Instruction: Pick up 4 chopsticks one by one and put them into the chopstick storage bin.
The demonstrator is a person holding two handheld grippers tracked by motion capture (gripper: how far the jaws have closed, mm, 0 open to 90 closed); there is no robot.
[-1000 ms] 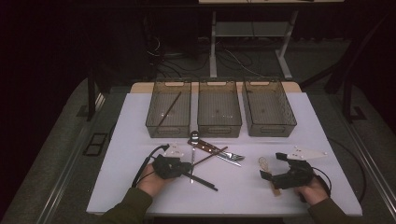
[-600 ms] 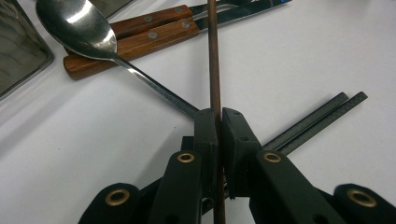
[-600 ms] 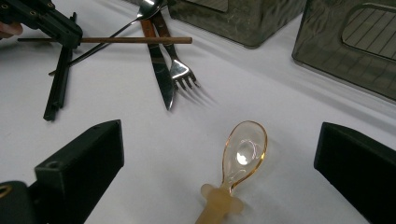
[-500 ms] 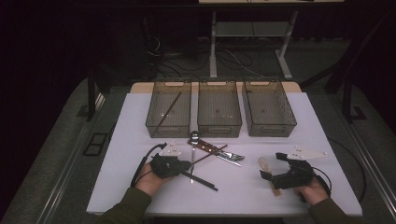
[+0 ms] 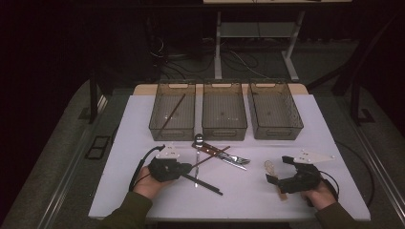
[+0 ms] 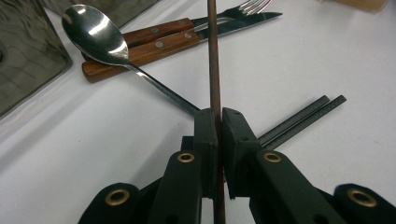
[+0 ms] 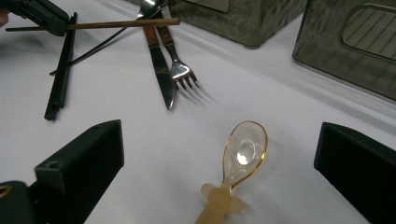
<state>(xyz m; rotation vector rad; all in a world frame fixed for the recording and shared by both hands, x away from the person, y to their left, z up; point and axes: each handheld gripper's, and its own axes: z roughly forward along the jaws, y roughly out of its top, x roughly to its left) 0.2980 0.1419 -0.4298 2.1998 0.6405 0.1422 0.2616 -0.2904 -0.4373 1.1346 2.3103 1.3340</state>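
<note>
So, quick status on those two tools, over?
Left tool shut on brown chopstick. Right tool open, hovering over clear spoon. Metal spoon and black chopsticks lie close beside the left tool.

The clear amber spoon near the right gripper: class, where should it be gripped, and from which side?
Probably the handle. The clear amber spoon lies flat on the table, bowl up, between the open jaws of the right gripper. The bowl is wide and rounded; the handle is narrower. Come from above, jaws across the handle near its notched neck.
</note>
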